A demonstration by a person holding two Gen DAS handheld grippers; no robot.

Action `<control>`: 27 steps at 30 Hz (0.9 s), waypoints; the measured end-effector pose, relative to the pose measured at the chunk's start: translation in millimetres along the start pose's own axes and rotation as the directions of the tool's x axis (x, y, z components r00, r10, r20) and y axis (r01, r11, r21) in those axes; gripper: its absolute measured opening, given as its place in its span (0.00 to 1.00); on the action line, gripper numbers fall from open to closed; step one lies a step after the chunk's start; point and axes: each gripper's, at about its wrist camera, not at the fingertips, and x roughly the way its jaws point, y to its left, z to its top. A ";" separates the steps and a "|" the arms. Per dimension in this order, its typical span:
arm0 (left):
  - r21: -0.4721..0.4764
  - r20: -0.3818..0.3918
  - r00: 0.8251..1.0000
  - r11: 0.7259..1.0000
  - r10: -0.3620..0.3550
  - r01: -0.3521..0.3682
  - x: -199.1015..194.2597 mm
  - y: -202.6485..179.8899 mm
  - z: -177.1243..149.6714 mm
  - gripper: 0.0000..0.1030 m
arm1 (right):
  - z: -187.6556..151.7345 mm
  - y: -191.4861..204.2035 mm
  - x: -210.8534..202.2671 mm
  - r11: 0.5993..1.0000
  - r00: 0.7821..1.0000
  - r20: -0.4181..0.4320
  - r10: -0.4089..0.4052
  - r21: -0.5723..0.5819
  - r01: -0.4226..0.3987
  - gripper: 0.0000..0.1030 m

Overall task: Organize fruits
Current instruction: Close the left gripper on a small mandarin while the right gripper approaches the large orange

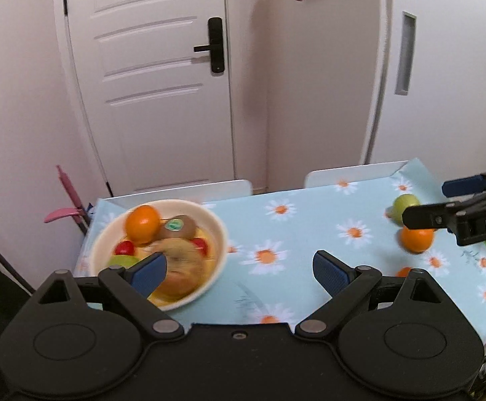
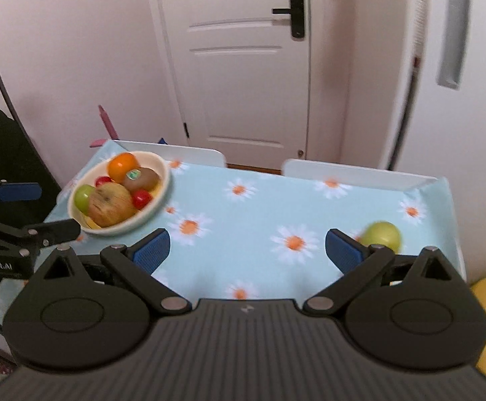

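Left wrist view: cream bowl (image 1: 221, 234) at the table's far left, with an orange (image 1: 142, 224), kiwi (image 1: 179, 226), a big blurry apple (image 1: 181, 270)
Loose fruit: green apple (image 2: 381, 235) and another orange (image 1: 416, 240) on the right
Left gripper (image 1: 239, 274): wide open, empty
Right gripper (image 2: 248, 250): wide open too, nothing held

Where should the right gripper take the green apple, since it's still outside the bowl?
Across its widest middle, from above. The green apple is round, sits alone on the tablecloth by the right gripper's open fingers; it could roll.
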 end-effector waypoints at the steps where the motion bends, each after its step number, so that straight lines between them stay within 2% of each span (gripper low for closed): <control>1: 0.001 -0.001 1.000 1.000 -0.001 0.001 0.7 -8.9 0.1 0.94 | -3.2 -10.3 -3.1 1.000 1.000 -0.003 -0.003 -0.001 0.003 1.00; 8: 0.021 -0.018 0.999 0.999 -0.031 0.031 11.3 -73.0 -5.4 0.94 | -21.7 -74.6 -11.7 1.000 0.999 -0.034 -0.007 -0.003 0.007 1.00; 15: 0.028 -0.044 0.997 0.997 -0.069 0.070 35.4 -126.2 -18.8 0.94 | -39.2 -124.4 0.8 0.999 0.997 -0.070 0.014 -0.043 -0.017 1.00; 22: 0.061 -0.075 0.993 0.993 -0.093 0.098 69.7 -173.3 -40.2 0.91 | -55.8 -152.8 27.7 0.995 0.994 -0.092 0.056 -0.080 -0.063 1.00; 27: 0.047 -0.100 0.990 0.994 -0.096 0.101 93.5 -191.2 -49.5 0.85 | -62.9 -161.5 45.6 0.991 0.992 -0.099 0.085 -0.092 -0.094 1.00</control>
